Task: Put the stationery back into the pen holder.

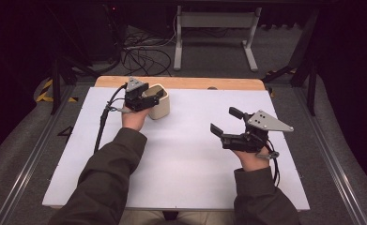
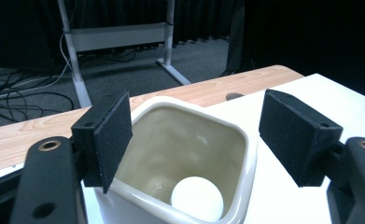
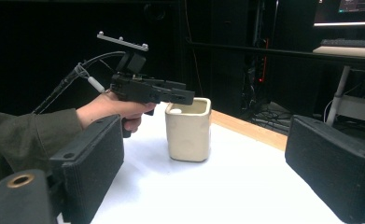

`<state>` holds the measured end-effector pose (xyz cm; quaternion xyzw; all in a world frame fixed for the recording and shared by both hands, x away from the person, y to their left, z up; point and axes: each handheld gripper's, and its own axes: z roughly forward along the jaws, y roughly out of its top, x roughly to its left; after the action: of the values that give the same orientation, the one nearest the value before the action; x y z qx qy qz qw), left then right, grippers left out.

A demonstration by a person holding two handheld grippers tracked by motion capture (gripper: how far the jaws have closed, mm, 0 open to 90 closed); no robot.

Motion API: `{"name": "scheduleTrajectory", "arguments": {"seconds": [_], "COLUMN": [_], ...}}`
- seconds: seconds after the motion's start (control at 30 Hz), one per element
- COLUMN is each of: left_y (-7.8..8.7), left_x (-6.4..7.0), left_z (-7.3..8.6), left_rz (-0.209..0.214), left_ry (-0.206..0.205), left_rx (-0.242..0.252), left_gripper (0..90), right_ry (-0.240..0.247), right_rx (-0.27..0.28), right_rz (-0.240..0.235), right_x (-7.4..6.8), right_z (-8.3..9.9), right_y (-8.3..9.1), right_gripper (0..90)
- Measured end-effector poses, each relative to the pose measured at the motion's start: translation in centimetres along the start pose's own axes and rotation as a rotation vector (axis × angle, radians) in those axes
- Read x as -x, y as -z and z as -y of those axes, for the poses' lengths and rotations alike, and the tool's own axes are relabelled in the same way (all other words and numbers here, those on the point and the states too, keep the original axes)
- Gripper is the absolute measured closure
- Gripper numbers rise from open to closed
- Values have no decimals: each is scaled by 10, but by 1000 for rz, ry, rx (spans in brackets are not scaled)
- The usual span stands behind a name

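Cream square-mouthed cup point(image 1: 158, 101) stands upright on the white tabletop point(image 1: 186, 159), near the far edge, left of centre. A white ball point(image 2: 197, 198) lies on the cup's floor, seen from the left gripper view.

Left claw point(image 1: 152, 96) hovers over the cup's mouth, jaws spread wide: one pad sits just above the near-left rim, the other is out past the right wall. Nothing is gripped. Whether the left pad touches the rim cannot be told.

Right claw point(image 1: 224, 122) is held above bare tabletop, well apart from the cup, jaws open and empty, pointing toward the cup.

Risks, as judged from this pose:
- If the aim is the ball, the pads look broad against the cup's opening; a descent with the jaws this wide would land on the rim instead of going inside.
- If the aim is the cup, a closure from here would catch one wall only, with the left pad inside or on the rim. An off-centre pinch like that could tilt the cup or skid it across the smooth sheet.
- The cup stands close to the wooden strip at the far edge; a push away from the person could send it toward the drop.
- The glazed wall looks slick, so slip under a light grip is likely.
- The right claw is too far off to steady the cup.
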<state>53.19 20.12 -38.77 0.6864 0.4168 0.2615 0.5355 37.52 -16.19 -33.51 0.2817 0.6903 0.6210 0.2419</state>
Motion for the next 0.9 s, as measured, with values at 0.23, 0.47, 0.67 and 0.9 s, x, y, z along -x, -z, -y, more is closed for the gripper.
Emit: {"name": "scheduleTrajectory", "arguments": {"seconds": [0.23,0.47,0.67,0.9], "left_y": [2,2,2,4], "left_x": [1,0,1,5], "left_z": [-1,0,1,3], "left_rz": [8,14,24,33], "left_ry": [-6,-3,0,-38], "left_rx": [-6,-11,-18,-44], "left_gripper": [230,209,184,141], "right_ry": [1,0,-2,0], "right_rx": [-1,-1,-1,0], "right_rz": [1,4,7,8], "right_x": [0,1,1,1], "right_z": [0,0,0,0], "right_y": [0,1,2,2], "right_gripper": [123,123,123,123]}}
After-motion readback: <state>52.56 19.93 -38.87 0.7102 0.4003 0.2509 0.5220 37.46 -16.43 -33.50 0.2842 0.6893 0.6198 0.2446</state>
